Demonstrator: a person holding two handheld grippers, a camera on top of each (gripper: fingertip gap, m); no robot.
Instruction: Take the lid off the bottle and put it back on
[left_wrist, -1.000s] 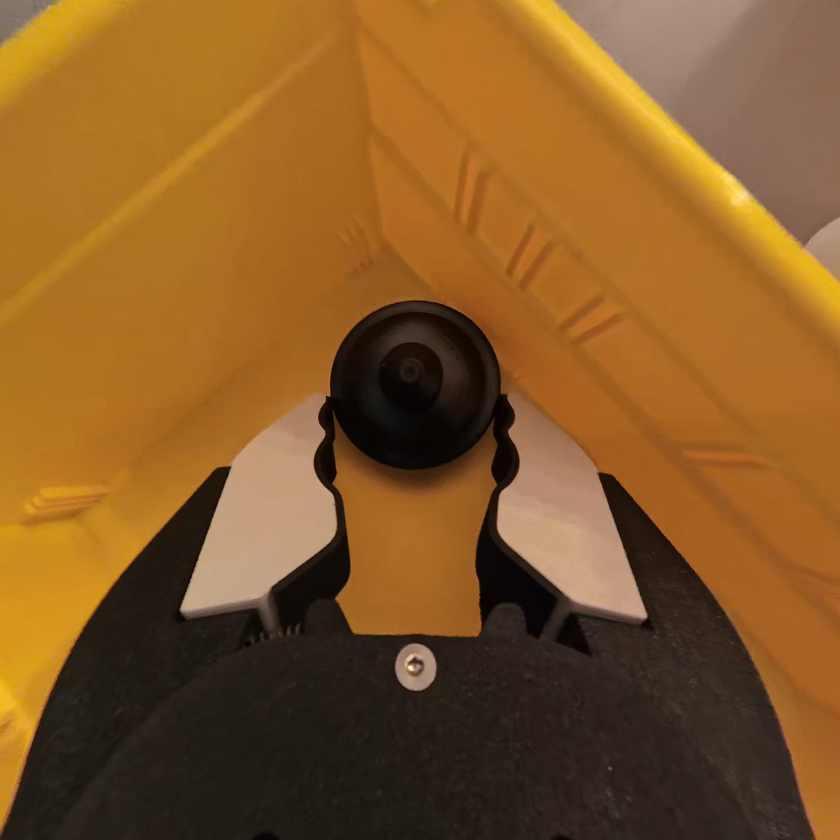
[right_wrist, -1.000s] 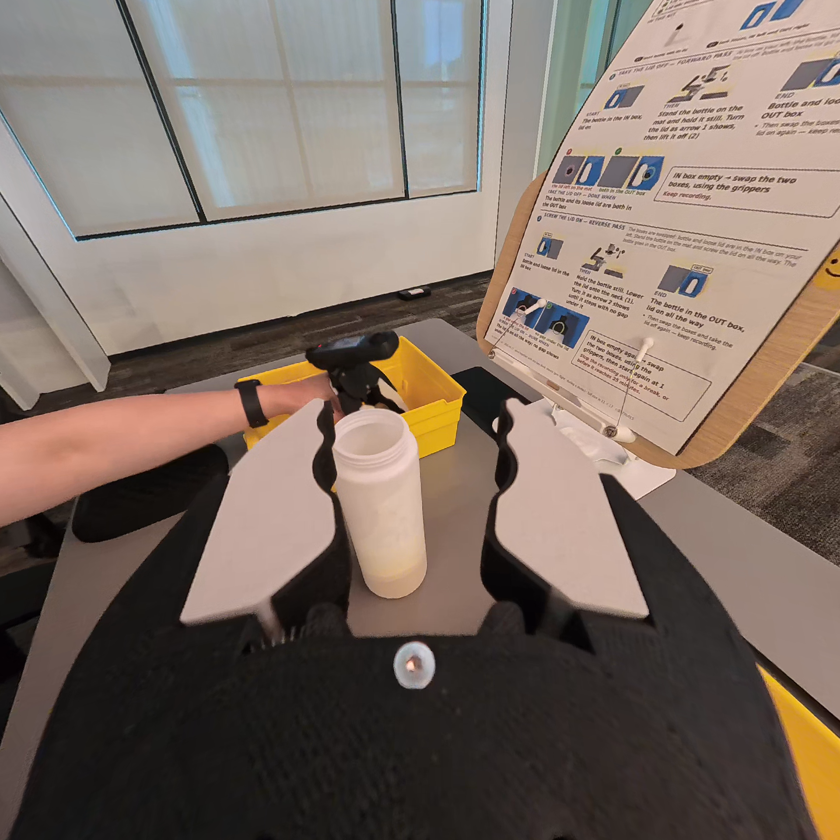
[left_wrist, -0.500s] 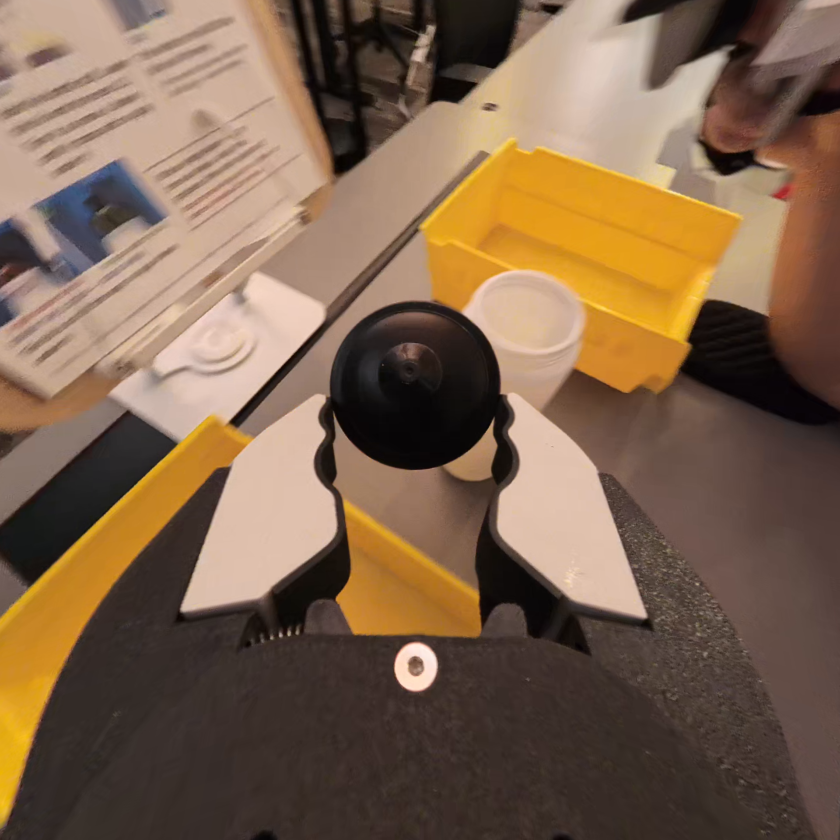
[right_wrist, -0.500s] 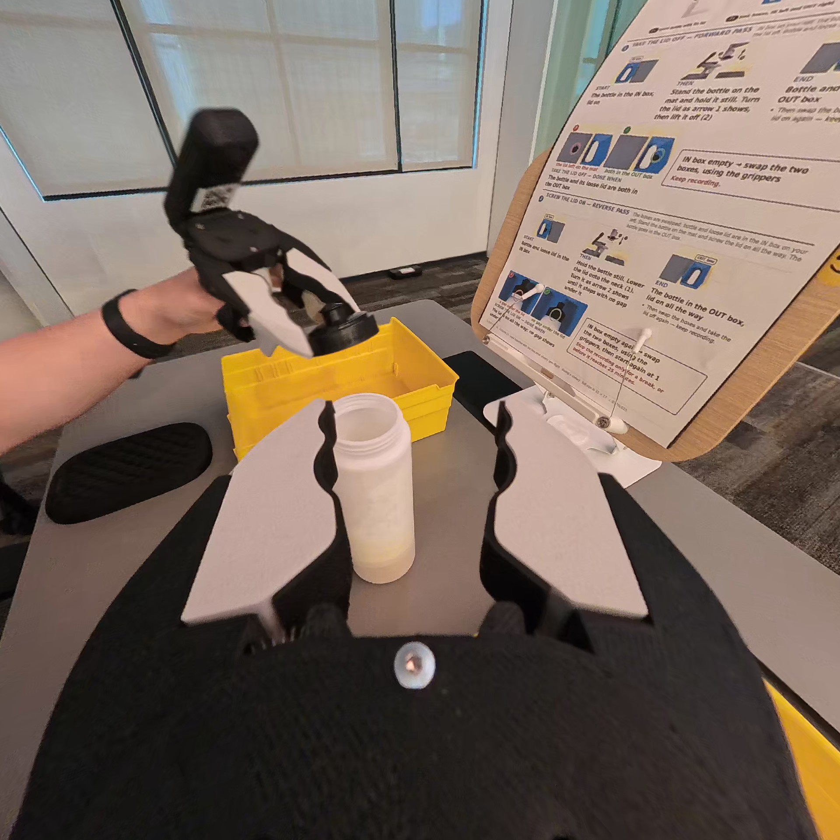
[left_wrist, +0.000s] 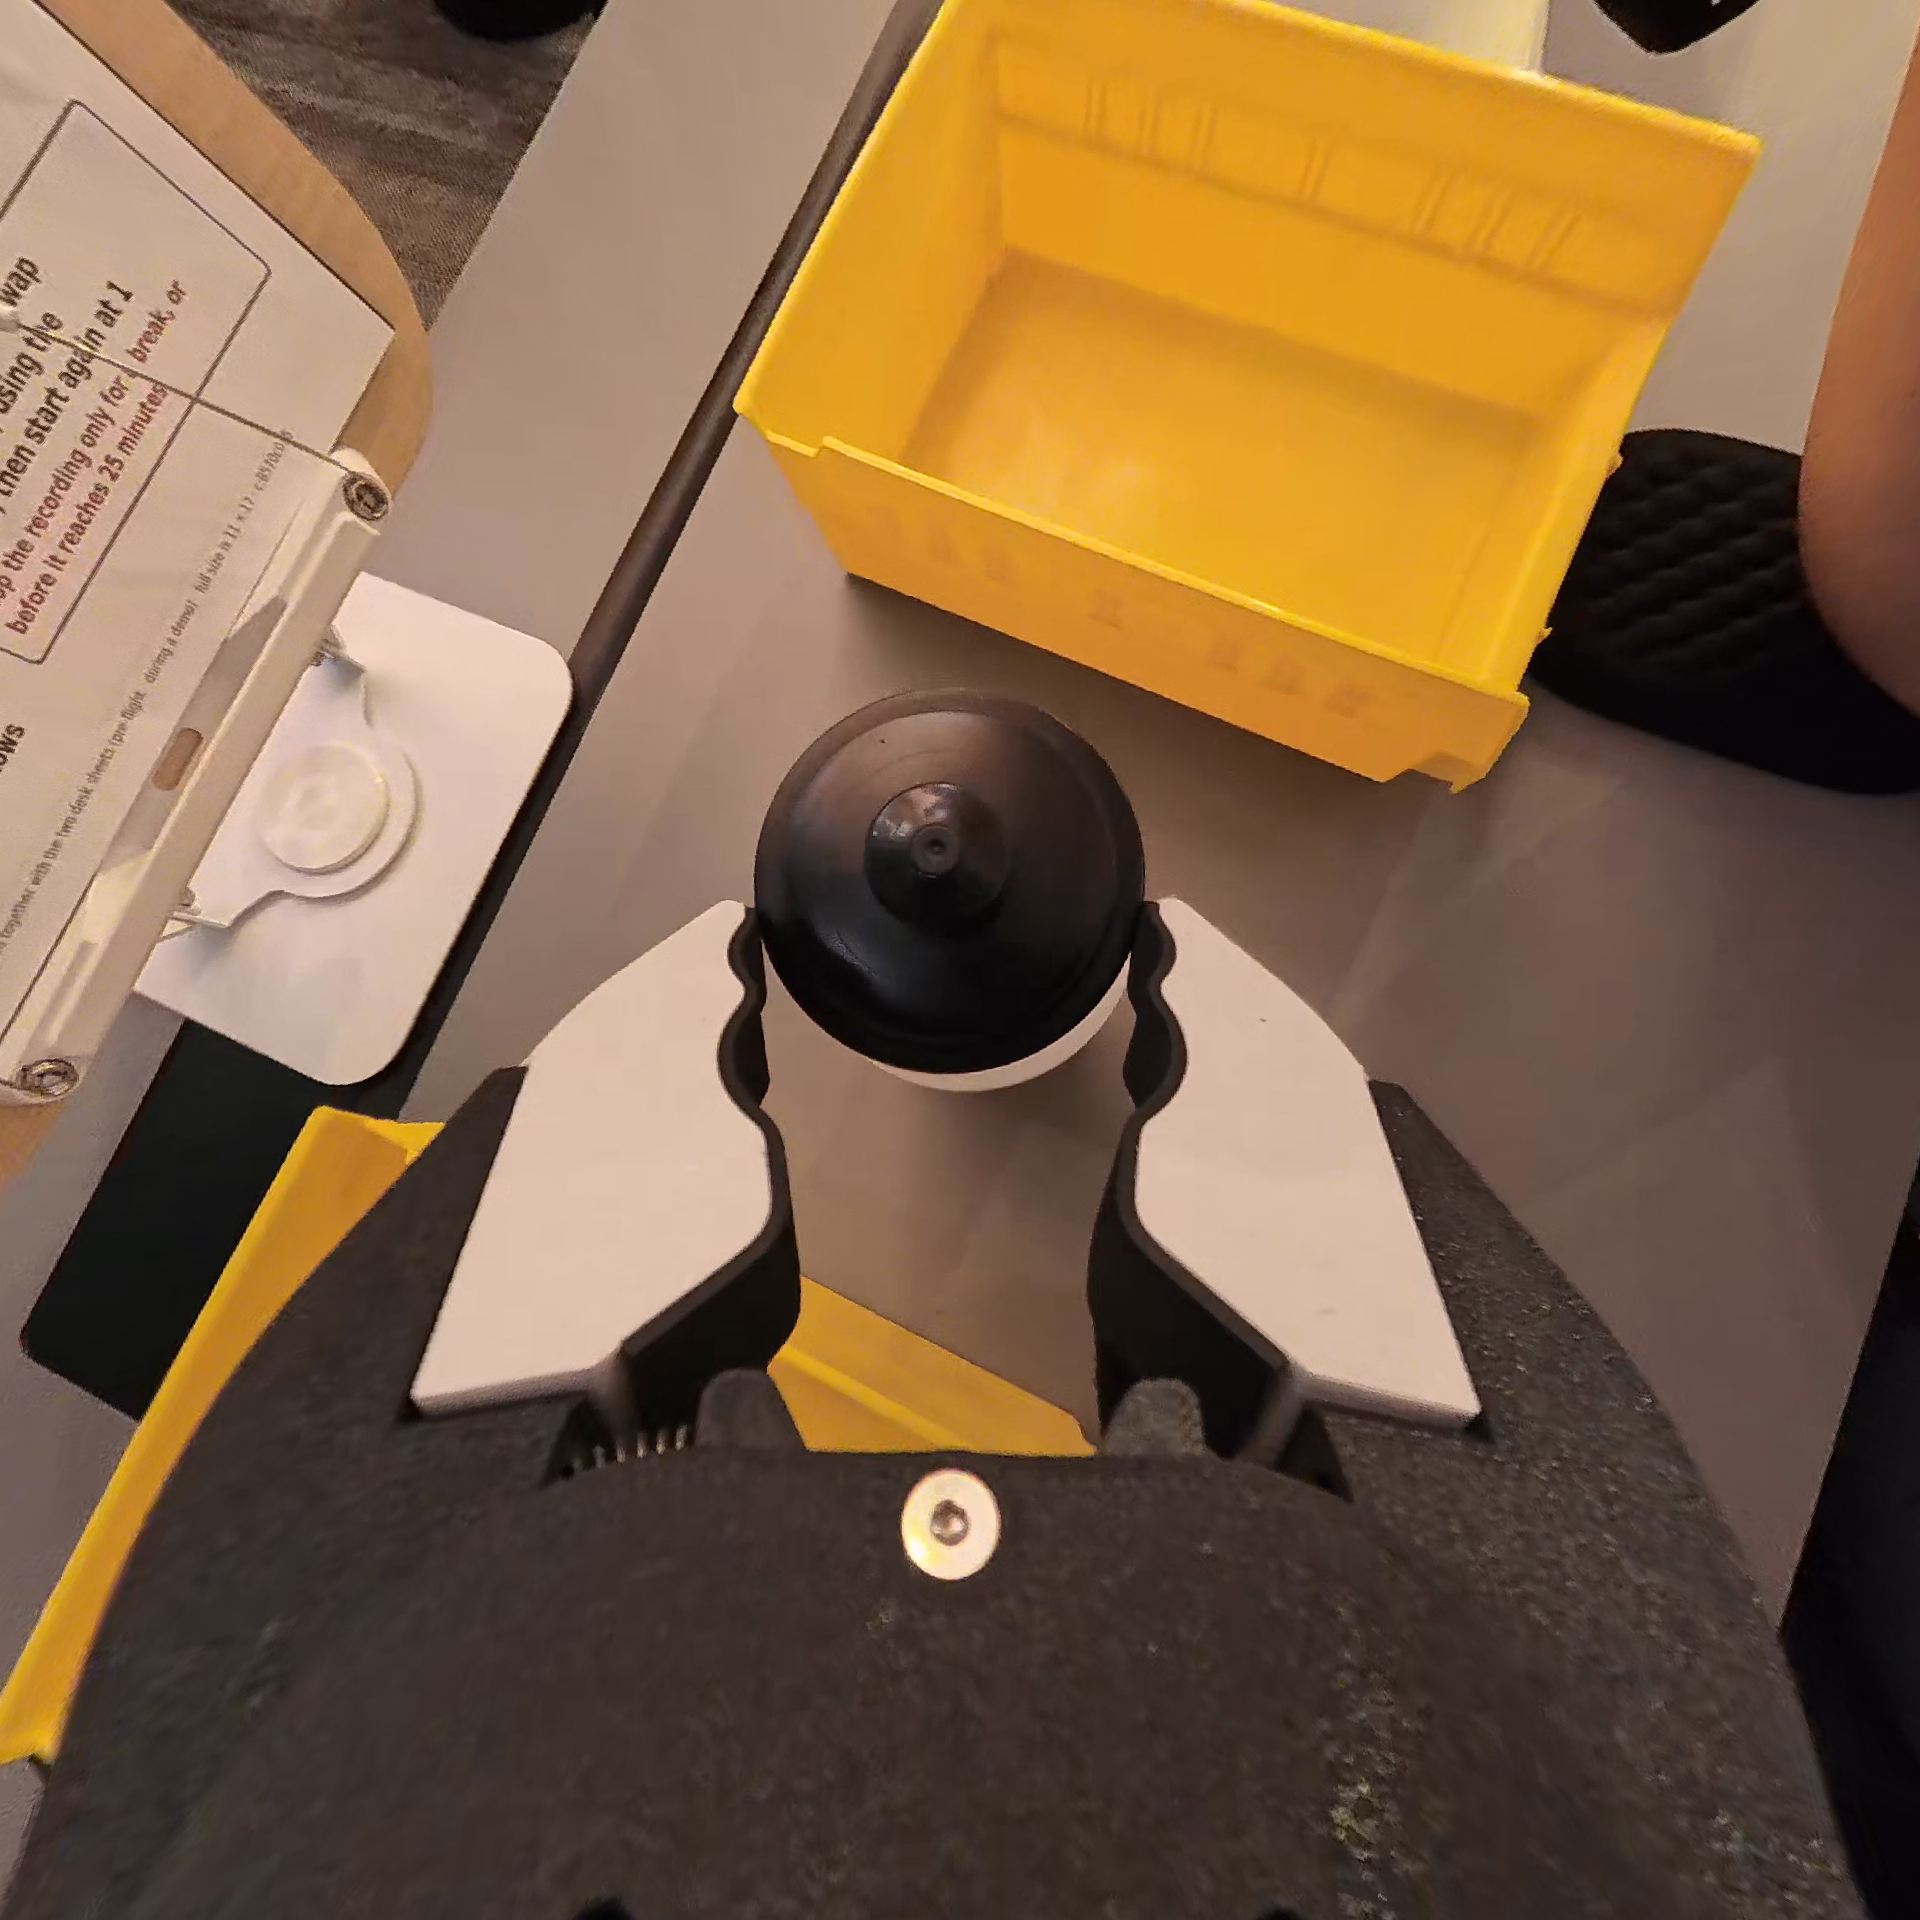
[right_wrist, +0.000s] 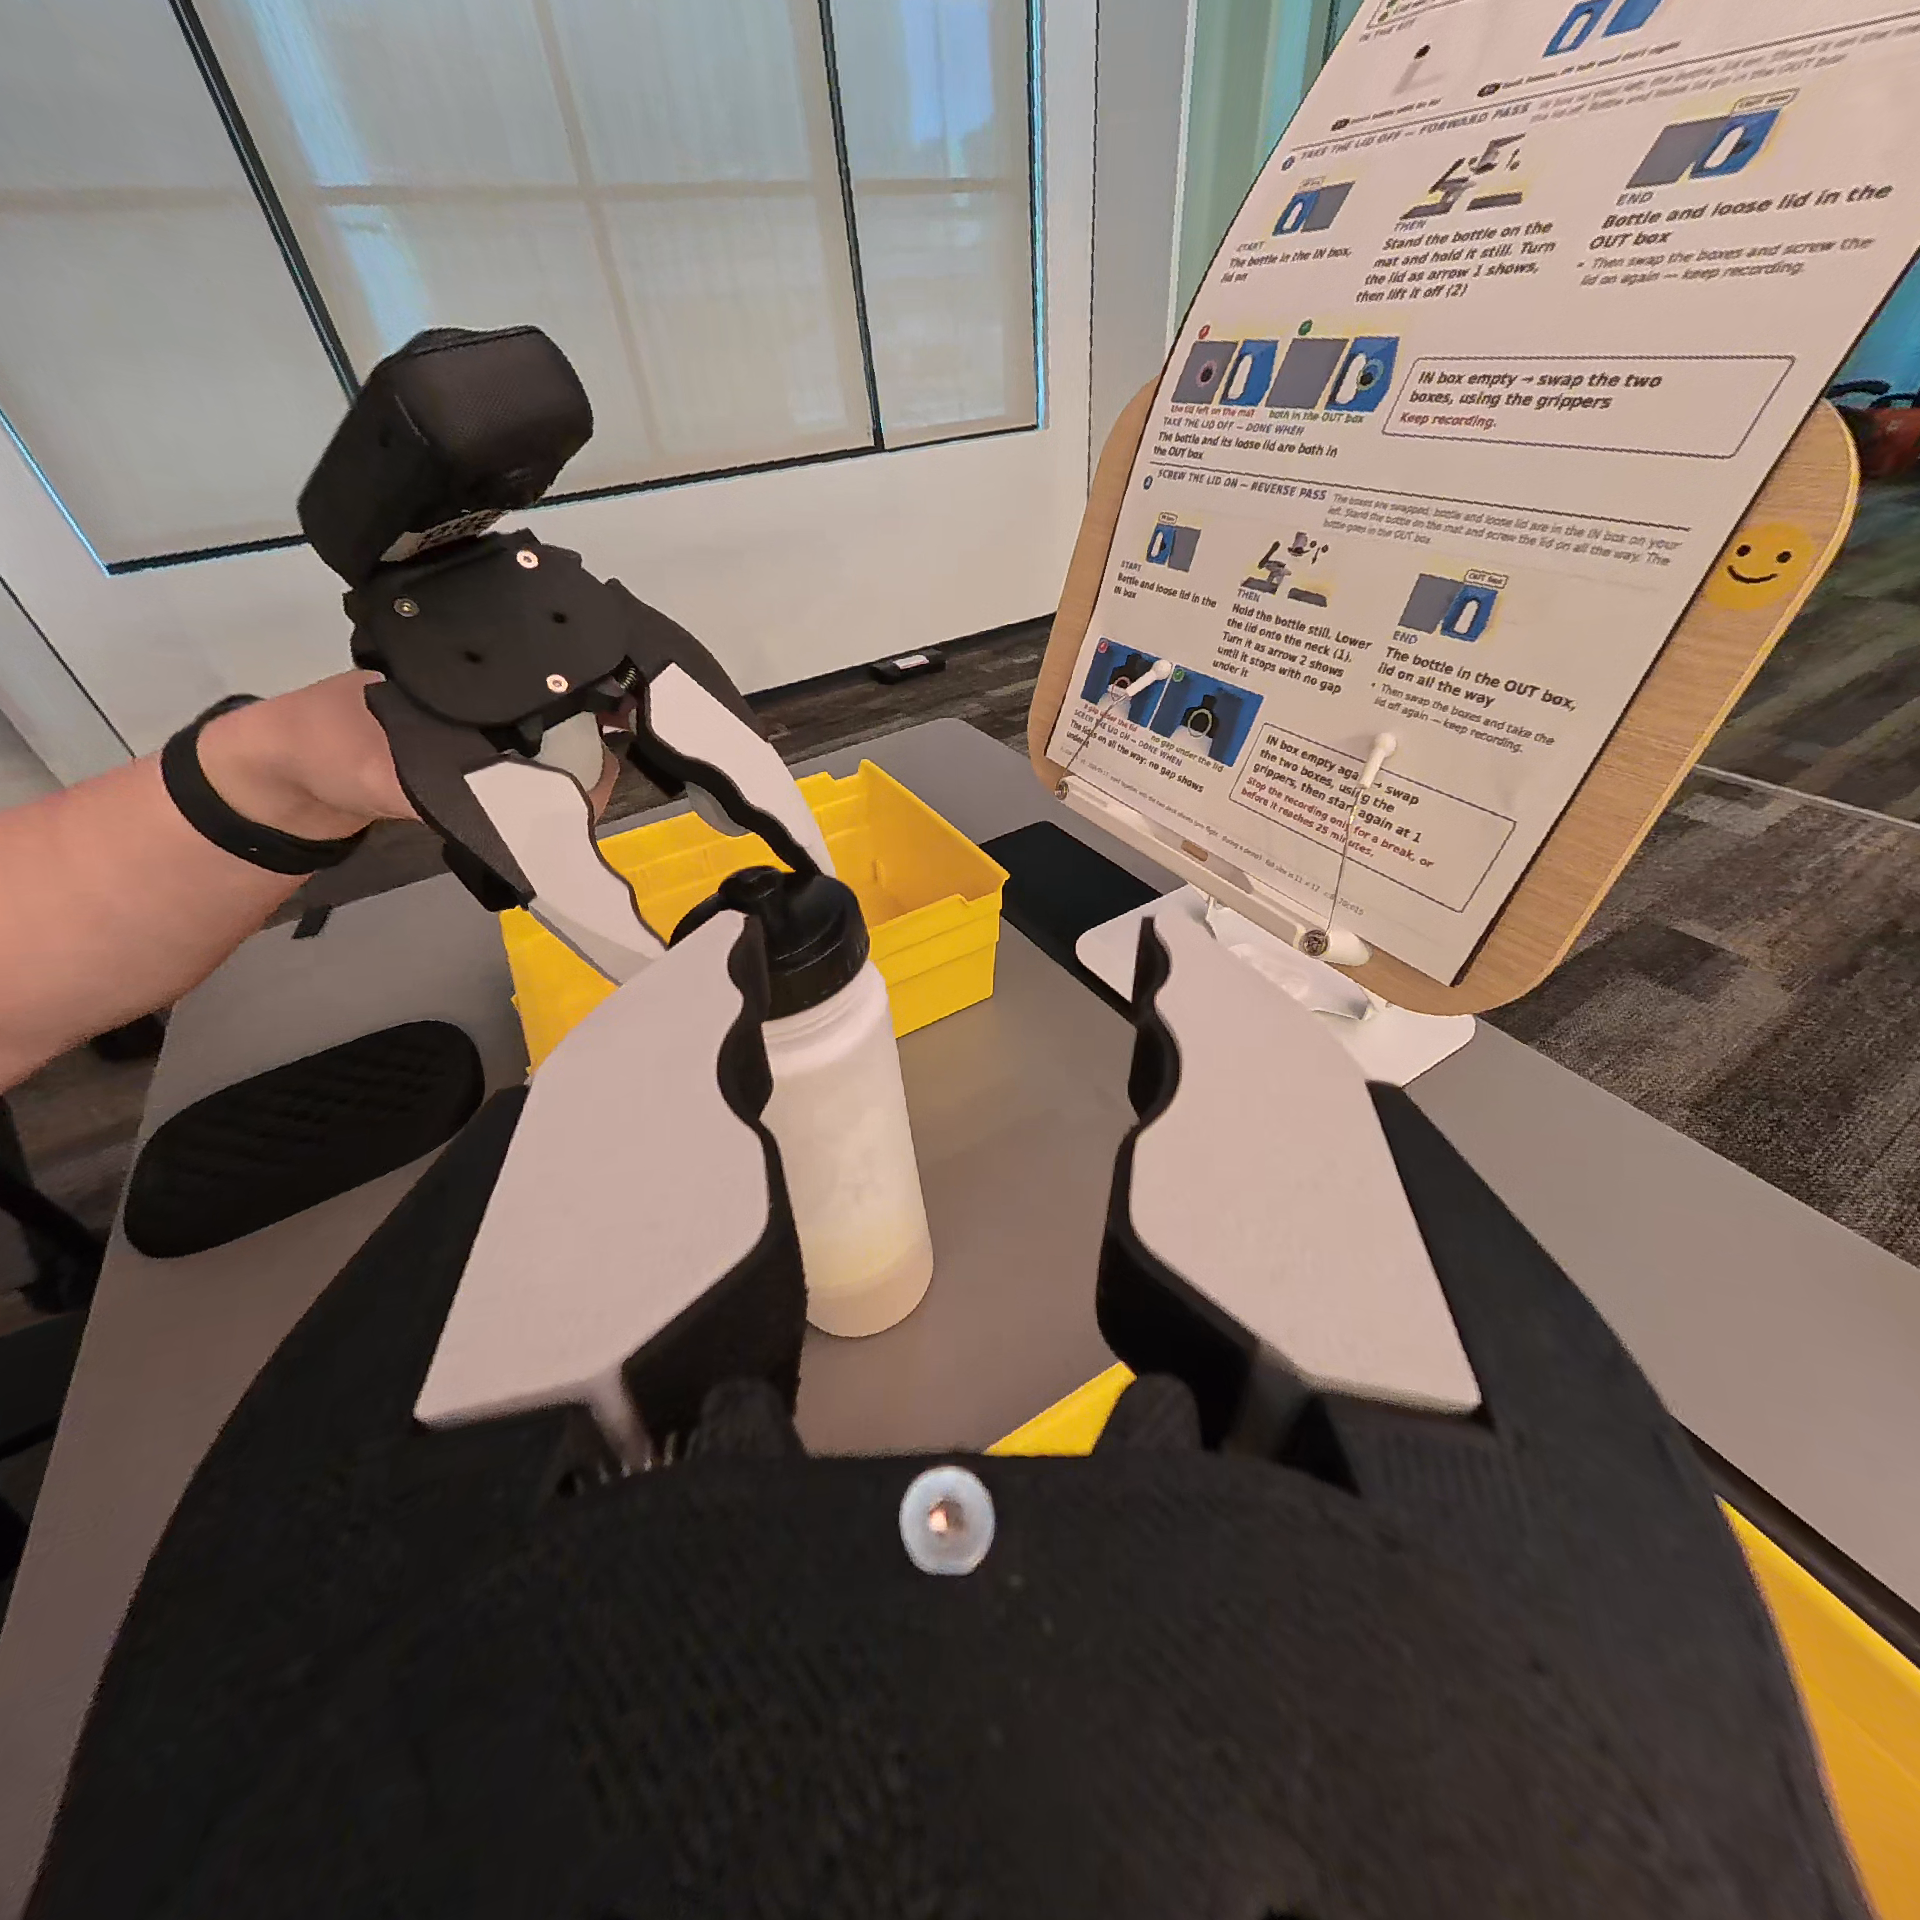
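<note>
Lid (right_wrist: 795, 925) on bottle (right_wrist: 847, 1143); bin (right_wrist: 914, 914) behind it.

Grey table (right_wrist: 1558, 1195) with bottle (right_wrist: 847, 1143), bins (right_wrist: 914, 883)

Matte black textured left gripper (right_wrist: 727, 894), pale grey wavy-edged fingers (right_wrist: 717, 748), silver screws; a black wristband (right_wrist: 223, 800) on the wrist.

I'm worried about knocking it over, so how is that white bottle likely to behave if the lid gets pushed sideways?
Probably tippy: the white bottle is tall and narrow, upright on the table. It looks nearly empty, so likely light. The right gripper is open around it, not clamping, while the left gripper holds the black lid on top.
</note>
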